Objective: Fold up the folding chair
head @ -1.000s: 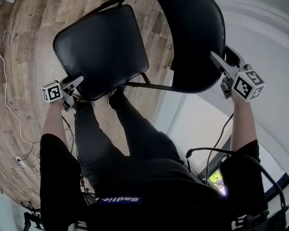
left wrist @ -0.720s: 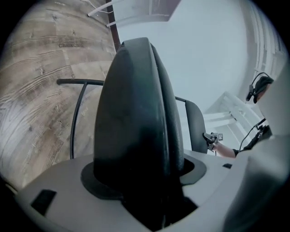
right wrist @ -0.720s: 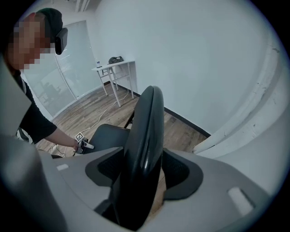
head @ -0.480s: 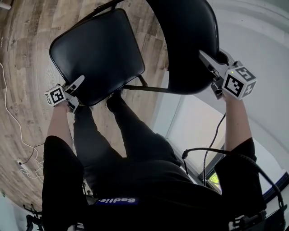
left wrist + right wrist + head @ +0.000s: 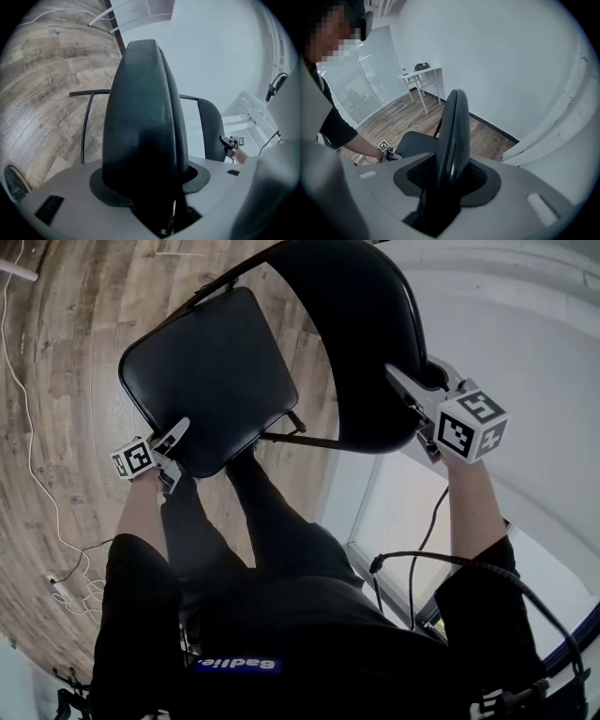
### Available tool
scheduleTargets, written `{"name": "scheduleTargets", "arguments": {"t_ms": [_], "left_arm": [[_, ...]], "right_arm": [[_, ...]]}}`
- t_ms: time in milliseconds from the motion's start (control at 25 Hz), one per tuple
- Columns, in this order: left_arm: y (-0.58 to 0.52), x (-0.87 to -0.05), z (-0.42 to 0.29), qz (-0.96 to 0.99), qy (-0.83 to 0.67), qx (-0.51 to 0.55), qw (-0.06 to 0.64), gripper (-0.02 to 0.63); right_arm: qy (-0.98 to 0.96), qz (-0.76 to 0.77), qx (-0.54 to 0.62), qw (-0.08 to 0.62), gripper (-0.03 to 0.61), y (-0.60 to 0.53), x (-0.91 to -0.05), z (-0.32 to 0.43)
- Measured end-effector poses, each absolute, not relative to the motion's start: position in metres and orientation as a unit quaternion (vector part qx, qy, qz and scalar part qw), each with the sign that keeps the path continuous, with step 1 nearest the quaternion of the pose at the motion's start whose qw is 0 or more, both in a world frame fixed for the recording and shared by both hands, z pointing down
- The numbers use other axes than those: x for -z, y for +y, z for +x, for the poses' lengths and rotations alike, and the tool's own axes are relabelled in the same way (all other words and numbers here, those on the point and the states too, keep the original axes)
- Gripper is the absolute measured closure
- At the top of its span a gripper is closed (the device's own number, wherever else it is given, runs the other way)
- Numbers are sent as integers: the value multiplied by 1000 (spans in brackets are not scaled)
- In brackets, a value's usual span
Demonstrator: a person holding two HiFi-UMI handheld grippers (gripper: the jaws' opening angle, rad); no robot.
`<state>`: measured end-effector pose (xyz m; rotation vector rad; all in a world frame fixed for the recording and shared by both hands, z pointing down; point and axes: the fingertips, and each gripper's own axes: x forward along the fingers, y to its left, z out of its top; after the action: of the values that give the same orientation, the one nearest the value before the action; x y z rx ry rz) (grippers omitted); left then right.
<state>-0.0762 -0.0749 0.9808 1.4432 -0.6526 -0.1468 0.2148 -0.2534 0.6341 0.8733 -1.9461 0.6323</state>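
- Left claw: jaws fairly wide and pinching the front edge of the seat. In the left gripper view the padded edge fills the gap between the jaws and touches both.
- Right claw: jaws about half spread and clamped on the top edge of the backrest. The right gripper view shows that rim running straight up out of the claw.
- Both claws have just been closing, each with its part of the chair between the jaws.
- Chair: stands on the wood floor in front of the person's legs, still partly open, with the backrest curving over the rear of the seat.
- Change from a second ago, head view: the two claws sit nearer each other. The backrest has swung left, so it now overlaps the seat's rear edge. The seat looks narrower and more tilted.
- Count: one chair with one seat and one backrest; two claws, each with one marker cube; one person; one white cable trailing over the floor.
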Motion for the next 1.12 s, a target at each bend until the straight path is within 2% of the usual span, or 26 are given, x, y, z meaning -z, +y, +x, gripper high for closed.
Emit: {"name": "scheduleTargets", "arguments": {"t_ms": [440, 880, 1120], "left_arm": [[-69, -903, -42, 634, -308, 53, 707, 396], [-63, -842, -12, 636, -296, 35, 711, 399], [-79, -811, 1, 639, -318, 52, 698, 448]], "right_arm": [[-795, 341, -248, 437, 446, -235, -583, 195], [-804, 333, -247, 427, 463, -213, -544, 165], [-806, 338, -248, 417, 481, -201, -523, 144]]}}
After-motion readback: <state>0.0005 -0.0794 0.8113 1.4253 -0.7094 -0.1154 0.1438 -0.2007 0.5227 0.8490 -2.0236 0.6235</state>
